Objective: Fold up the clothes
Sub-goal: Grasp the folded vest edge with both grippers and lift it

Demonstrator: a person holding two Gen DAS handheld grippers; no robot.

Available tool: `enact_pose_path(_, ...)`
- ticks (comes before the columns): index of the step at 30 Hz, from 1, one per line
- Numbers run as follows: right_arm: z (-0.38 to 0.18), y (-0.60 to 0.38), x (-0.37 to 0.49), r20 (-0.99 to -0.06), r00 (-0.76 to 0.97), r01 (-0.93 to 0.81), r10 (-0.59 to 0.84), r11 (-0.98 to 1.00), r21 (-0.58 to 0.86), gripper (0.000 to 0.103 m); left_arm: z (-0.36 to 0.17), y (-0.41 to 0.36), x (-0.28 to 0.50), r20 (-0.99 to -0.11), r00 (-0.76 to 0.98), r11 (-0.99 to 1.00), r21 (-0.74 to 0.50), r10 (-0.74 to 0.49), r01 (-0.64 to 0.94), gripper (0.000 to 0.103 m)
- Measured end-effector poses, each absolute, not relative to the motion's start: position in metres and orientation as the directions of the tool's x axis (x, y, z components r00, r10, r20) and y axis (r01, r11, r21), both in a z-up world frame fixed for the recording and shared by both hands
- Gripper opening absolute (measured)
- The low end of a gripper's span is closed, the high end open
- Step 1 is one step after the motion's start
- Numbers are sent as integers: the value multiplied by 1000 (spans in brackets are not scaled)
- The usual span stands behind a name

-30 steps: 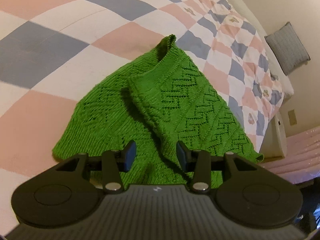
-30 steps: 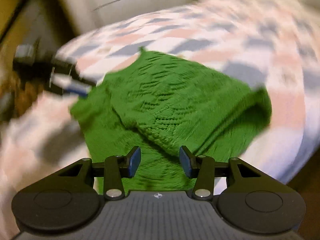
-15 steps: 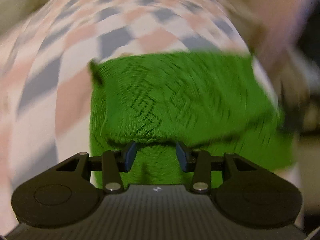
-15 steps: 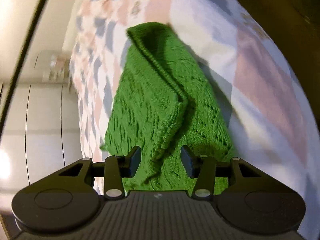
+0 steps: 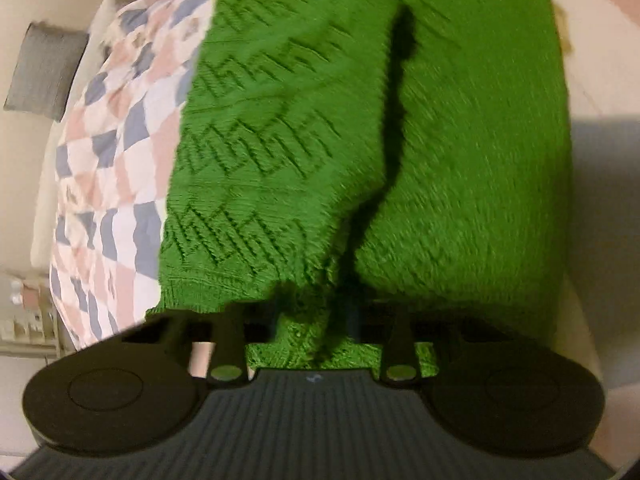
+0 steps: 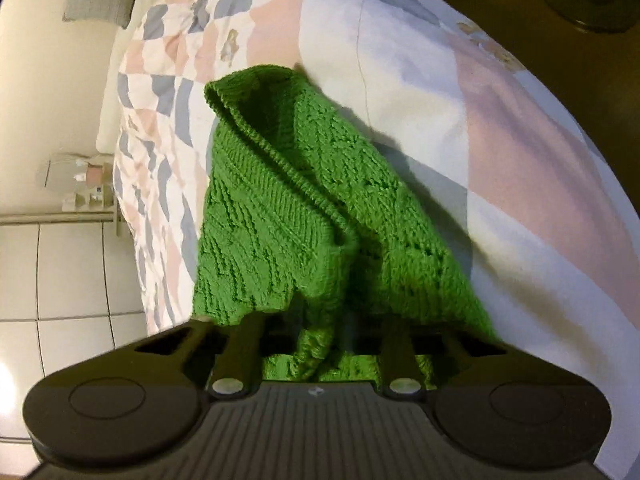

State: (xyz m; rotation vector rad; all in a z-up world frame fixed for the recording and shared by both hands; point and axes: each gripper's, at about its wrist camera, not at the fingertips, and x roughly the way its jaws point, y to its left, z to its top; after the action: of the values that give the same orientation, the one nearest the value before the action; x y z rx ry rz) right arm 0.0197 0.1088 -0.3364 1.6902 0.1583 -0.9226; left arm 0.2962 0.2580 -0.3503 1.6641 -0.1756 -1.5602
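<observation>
1. Sweater [image 5: 460, 152], green knit, fills most of the left gripper's view and hangs ahead of both grippers over the quilt.
2. Quilt [image 6: 500, 128], checked pink, blue and white, lies behind and to both sides of the sweater.
3. Left gripper [image 5: 316, 320]: sweater edge is bunched between its fingers and hides the tips, so I cannot tell if they pinch it.
4. Right gripper [image 6: 320, 336]: knit covers the gap likewise; grip unclear.
5. Pillow [image 5: 44, 72], grey, sits far up-left against the wall.
</observation>
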Motion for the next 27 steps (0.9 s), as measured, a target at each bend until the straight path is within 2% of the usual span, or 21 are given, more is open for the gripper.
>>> enact_pose_path(9,-284,148,8,-619,694,608,-368,-160,778,10,-297,292,304,-752,169,-542,593,-637,595,8)
enact_pose_path(16,-306,170,4,-675,661,662,-328,-170,730,11,-320,316,288,-755,215,-512,596,-619,618,8)
enact_pose_path(21,-300,173,5,-664,665,666,-340,-130,734,11,-321,319,285,-761,216,-474,571,-612,671,8)
enact_pose_path(27,-309,173,3,-702,636,692,-321,-165,702,11,-324,323,285,-778,207,-465,541,-594,701,8)
